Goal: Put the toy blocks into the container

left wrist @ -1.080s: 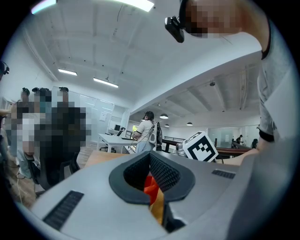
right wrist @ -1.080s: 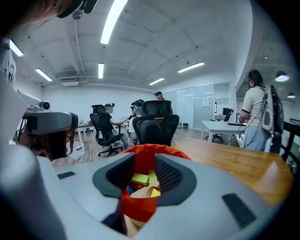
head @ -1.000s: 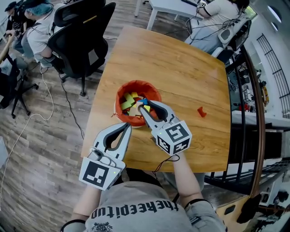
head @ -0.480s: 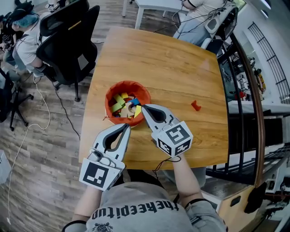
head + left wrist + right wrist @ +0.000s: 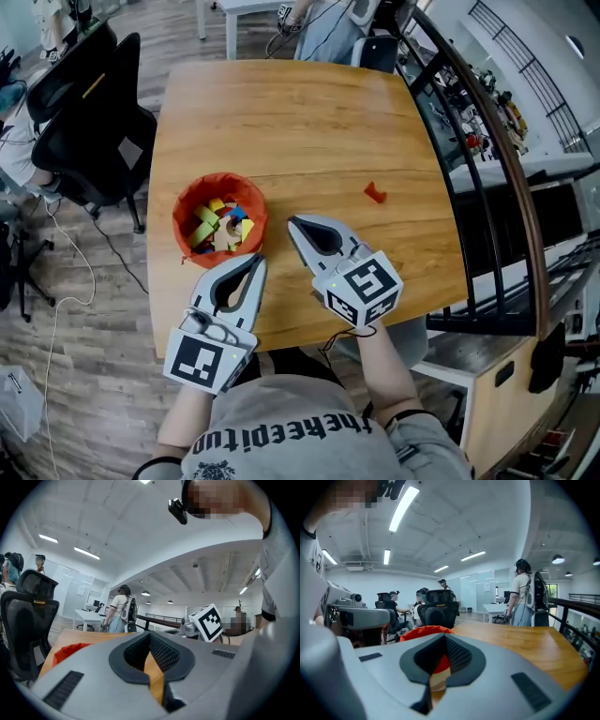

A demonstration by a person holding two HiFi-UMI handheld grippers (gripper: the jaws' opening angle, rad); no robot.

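Wood-floored open office, seen from the head view: a light wooden counter fills the middle of the frame, with a black office chair at the upper left and a dark railing curving down the right side. An orange container sits at the centre left of the counter and already holds a jumble of toy blocks in yellow, green, blue and pale wood. One red block lies alone on the bare counter right of centre, well apart from the container, and it is the only loose piece in sight.

A person works from the bottom edge of the frame. The left gripper hovers just below the container's lower right rim, its jaws pressed together on nothing. The right gripper sits just to the right of the container, its tip pointing toward the upper left; its jaws are likewise closed, and the right gripper view shows only counter and orange fabric through the gap behind them.

Judged from this layout, the job is nearly finished. The red block has yet to be fetched and dropped in.
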